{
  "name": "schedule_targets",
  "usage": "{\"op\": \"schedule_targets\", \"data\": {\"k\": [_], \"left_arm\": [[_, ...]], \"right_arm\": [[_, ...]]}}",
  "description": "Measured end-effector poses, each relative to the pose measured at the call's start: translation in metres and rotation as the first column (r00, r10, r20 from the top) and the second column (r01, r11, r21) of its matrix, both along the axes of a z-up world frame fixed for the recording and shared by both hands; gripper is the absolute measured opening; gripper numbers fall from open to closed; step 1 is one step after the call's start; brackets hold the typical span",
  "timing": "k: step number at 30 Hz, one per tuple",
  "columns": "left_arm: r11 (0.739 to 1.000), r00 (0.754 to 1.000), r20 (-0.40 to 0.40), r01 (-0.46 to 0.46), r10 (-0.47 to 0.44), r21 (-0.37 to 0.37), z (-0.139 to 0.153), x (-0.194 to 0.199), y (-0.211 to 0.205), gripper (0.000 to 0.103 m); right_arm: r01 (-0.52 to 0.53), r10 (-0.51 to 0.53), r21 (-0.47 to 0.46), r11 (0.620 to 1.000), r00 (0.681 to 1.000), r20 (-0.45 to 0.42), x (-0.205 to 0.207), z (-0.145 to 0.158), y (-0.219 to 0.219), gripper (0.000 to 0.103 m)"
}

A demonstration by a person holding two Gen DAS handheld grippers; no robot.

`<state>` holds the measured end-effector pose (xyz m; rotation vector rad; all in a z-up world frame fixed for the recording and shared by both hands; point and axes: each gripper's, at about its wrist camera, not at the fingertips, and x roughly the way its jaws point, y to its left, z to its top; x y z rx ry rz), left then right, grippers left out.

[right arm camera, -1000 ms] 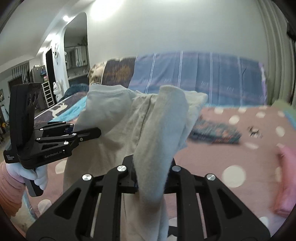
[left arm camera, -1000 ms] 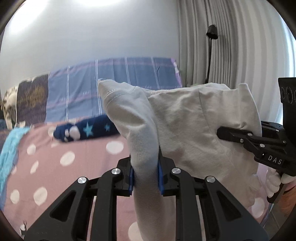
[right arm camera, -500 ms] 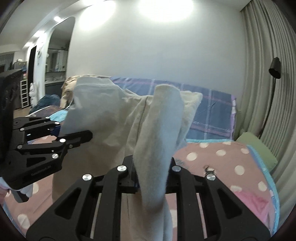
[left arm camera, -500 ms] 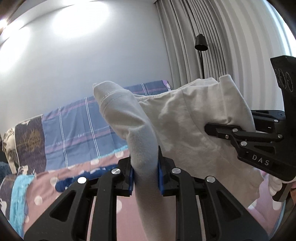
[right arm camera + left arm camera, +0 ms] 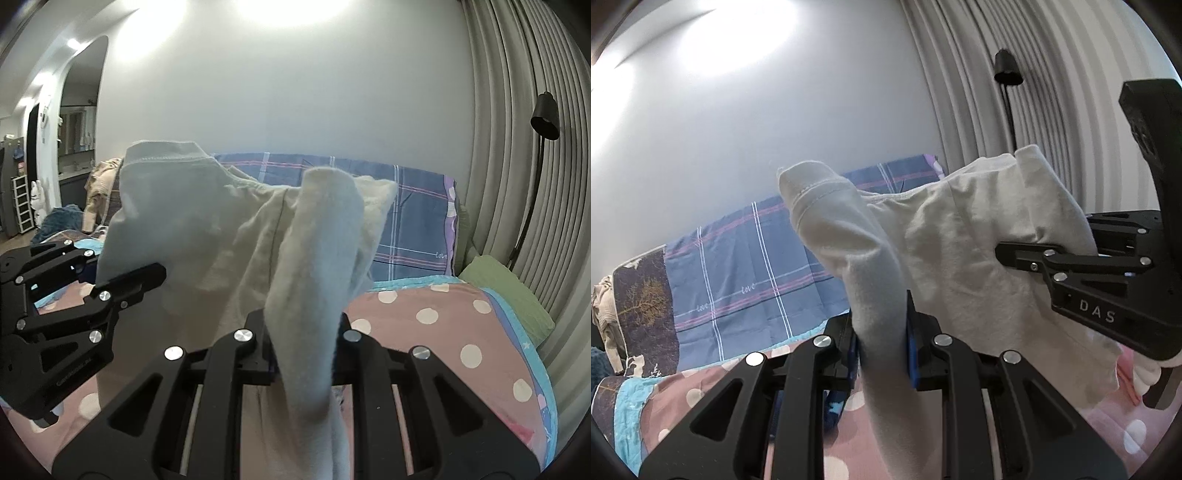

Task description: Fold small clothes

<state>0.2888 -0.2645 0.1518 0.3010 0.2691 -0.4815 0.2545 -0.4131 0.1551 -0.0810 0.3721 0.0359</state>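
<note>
Since a sec ago I've lifted the cream-white soft cotton garment (image 5: pixel 964 258) higher off the pink polka-dot bed (image 5: pixel 436 332); more wall behind it now, less bedding. It hangs stretched btwn both hands, so prob. a shake-out before laying flat. Left gripper (image 5: pixel 881 347) fingers pinch one top corner, right gripper (image 5: pixel 303 343) fingers pinch the other. No containers in view.

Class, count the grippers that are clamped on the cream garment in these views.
2: the left gripper pinches one bunched edge, the right gripper the other, with the cream garment hanging between them.
</note>
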Motion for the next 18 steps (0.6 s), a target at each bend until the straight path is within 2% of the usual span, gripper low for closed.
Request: {"op": "schedule_targets", "data": {"k": [4, 9, 10, 11, 12, 14, 15, 16, 18], "left_arm": [[1.000, 0.999, -0.046, -0.011, 0.011, 0.000, -0.016, 0.043, -0.015, 0.021], [0.999, 0.994, -0.104, -0.038, 0.040, 0.024, -0.053, 0.096, -0.028, 0.021], [0.998, 0.992, -0.114, -0.049, 0.052, 0.028, -0.061, 0.109, -0.031, 0.022], [0.997, 0.990, -0.121, -0.061, 0.065, 0.036, -0.068, 0.120, -0.033, 0.028], [0.994, 0.987, -0.131, -0.084, 0.093, 0.070, -0.082, 0.136, -0.037, 0.032], [0.967, 0.976, -0.115, -0.160, 0.185, 0.198, -0.114, 0.162, -0.041, 0.038], [0.956, 0.970, -0.118, -0.179, 0.210, 0.232, -0.126, 0.169, -0.041, 0.038], [0.951, 0.965, -0.132, -0.188, 0.225, 0.247, -0.138, 0.174, -0.039, 0.038], [0.961, 0.956, -0.199, -0.171, 0.215, 0.217, -0.161, 0.176, -0.027, 0.038]], "right_arm": [[0.033, -0.032, 0.024, 0.999, 0.999, -0.033, 0.044, -0.014, -0.014, 0.015], [0.066, -0.062, 0.050, 0.997, 0.996, -0.068, 0.098, -0.041, -0.031, 0.015], [0.069, -0.065, 0.045, 0.997, 0.995, -0.072, 0.109, -0.050, -0.032, 0.015], [0.072, -0.069, 0.039, 0.997, 0.995, -0.077, 0.120, -0.058, -0.032, 0.015], [0.077, -0.074, 0.036, 0.996, 0.994, -0.081, 0.127, -0.064, -0.030, 0.016], [0.109, -0.106, 0.023, 0.994, 0.989, -0.101, 0.153, -0.084, -0.029, 0.020], [0.165, -0.164, -0.006, 0.986, 0.979, -0.124, 0.170, -0.100, -0.032, 0.032], [0.208, -0.209, -0.027, 0.978, 0.965, -0.156, 0.181, -0.113, -0.034, 0.037], [0.295, -0.307, -0.084, 0.952, 0.922, -0.237, 0.199, -0.147, -0.040, 0.037]]}}
